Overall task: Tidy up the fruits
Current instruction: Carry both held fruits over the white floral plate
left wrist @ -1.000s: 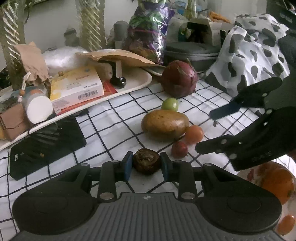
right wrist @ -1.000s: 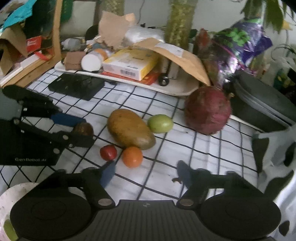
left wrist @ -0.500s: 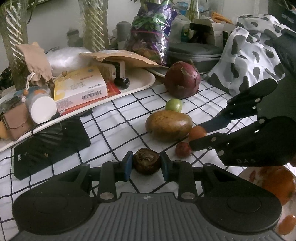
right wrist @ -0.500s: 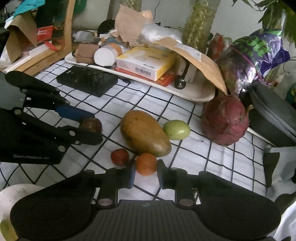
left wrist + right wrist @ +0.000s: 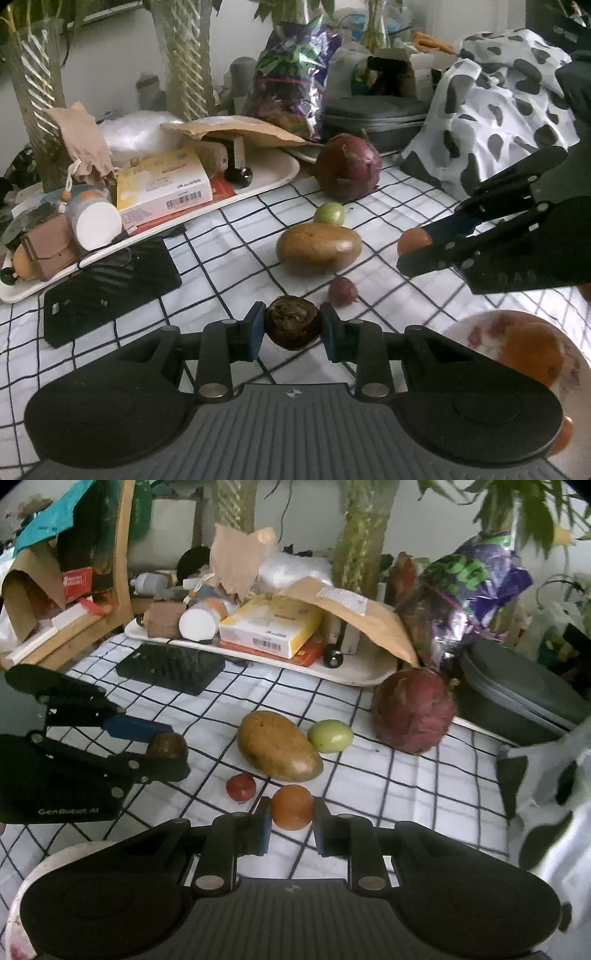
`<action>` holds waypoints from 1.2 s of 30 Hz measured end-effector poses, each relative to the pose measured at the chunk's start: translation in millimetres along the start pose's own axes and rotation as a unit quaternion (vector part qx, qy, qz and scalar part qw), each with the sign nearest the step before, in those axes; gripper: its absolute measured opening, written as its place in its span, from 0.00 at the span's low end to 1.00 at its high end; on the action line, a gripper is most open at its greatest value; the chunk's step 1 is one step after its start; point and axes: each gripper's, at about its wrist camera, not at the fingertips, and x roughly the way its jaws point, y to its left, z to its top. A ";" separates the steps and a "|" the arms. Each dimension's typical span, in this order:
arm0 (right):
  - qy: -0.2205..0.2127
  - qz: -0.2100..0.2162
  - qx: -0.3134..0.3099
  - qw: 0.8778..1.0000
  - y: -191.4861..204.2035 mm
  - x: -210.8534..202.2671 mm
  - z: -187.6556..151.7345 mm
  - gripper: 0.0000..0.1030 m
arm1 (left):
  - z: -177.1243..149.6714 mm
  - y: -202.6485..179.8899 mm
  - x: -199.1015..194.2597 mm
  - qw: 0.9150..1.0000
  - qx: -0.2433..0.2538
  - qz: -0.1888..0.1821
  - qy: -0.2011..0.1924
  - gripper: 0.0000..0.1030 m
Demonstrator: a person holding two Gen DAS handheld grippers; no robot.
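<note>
Two grippers each clamp one fruit: the left gripper [image 5: 292, 327] is closed on a dark brown fruit [image 5: 292, 326], the right gripper [image 5: 291, 817] on a small orange fruit [image 5: 292, 807]. Four fruits lie on the checked cloth [image 5: 388, 786]: one mango [image 5: 277, 744], one green fruit [image 5: 330, 735], one small red fruit [image 5: 241, 786], one dragon fruit [image 5: 413, 709].

Plate [image 5: 576, 373] w/ orange [image 5: 532, 350] cut off at frame edge.
</note>
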 end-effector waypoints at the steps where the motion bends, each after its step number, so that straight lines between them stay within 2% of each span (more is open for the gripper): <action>1: -0.002 -0.001 0.003 1.000 -0.4 -4.4 -1.8 0.23 | -0.9 -1.7 -3.5 1.000 0.000 0.000 -0.002 0.30; 19: -0.038 -0.017 0.059 0.997 1.7 -85.7 -48.6 0.23 | -32.8 -35.2 -73.9 0.999 -0.025 -0.006 -0.032 0.30; 28: -0.037 0.001 0.055 0.998 21.5 -114.5 -72.7 0.23 | -54.2 -56.7 -103.7 0.999 -0.029 -0.018 -0.031 0.30; 36: -0.032 0.006 0.047 0.998 38.5 -132.8 -92.7 0.23 | -70.6 -83.8 -121.5 0.999 -0.008 -0.028 -0.013 0.30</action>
